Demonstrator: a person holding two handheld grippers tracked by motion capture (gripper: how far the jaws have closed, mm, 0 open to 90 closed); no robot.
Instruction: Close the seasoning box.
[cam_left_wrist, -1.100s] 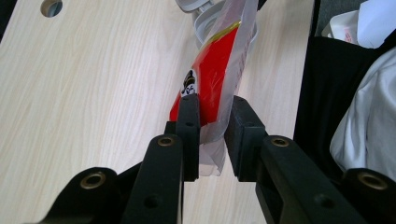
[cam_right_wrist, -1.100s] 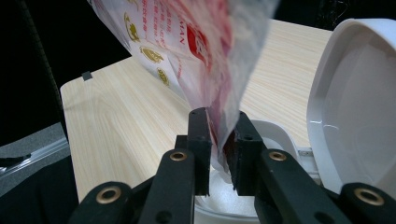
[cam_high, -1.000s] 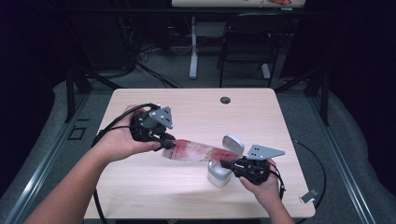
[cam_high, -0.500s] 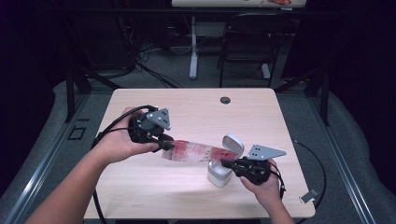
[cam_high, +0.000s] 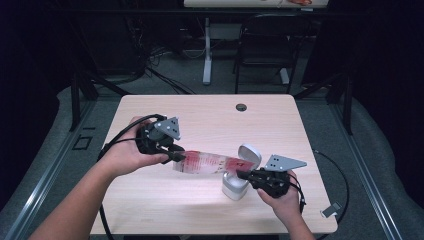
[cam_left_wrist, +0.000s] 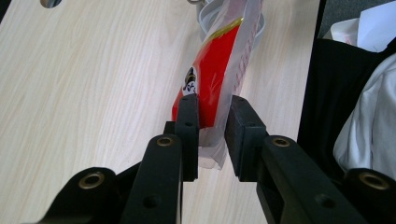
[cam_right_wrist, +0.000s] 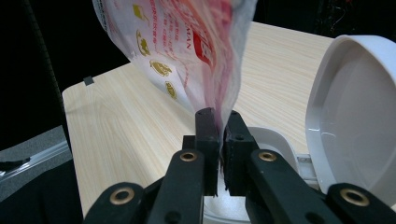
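Two grippers stretch a red-printed plastic bag (cam_high: 207, 162) across mid-frame above the bench (cam_high: 280, 125). Left gripper (cam_left_wrist: 212, 121) fingers clamp one end; right gripper (cam_right_wrist: 220, 123), having just closed, pinches the other over the open white container (cam_high: 239, 175). Keep both grips firm and lower slowly.

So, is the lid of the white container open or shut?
Open: the lid stands tilted up behind the container, and its hollow inside shows in the right gripper view.

The plastic bag (cam_right_wrist: 187, 42) is clear with red panels, red lettering and small gold emblems; a gold stripe edges its red part. The open-lidded container (cam_high: 239, 175) is white, the table (cam_high: 210, 120) pale wood grain, and both grippers' fingers (cam_left_wrist: 189, 126) black.
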